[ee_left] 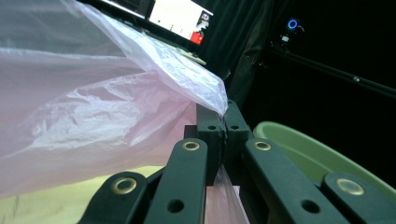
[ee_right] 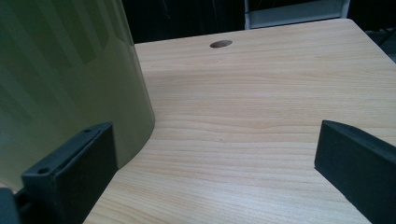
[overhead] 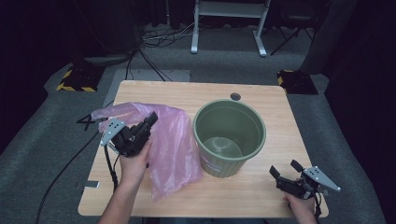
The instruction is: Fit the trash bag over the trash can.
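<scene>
- Wooden table [overhead: 261,196] on grey carpet in a dark room; cables and a white frame's legs beyond the far edge; round hole [overhead: 235,96] near the far edge, seen also in the right gripper view [ee_right: 221,44].
- Green bin [overhead: 229,137] upright mid-table, open top, nothing inside; pink bag [overhead: 173,149] draped just left of it, touching its side, partly lifted.
- Left gripper [overhead: 150,122] raised over the table's left part; from above, jaw gap hard to judge; left gripper view settles it: jaws [ee_left: 223,122] closed together, pinching the bag's [ee_left: 93,116] edge, bin rim [ee_left: 317,154] to the right.
- Right gripper [overhead: 285,169] low at the near right corner, jaws spread wide, holding nothing; right gripper view: bin wall [ee_right: 70,74] just beside one jaw, bare wood between.
</scene>
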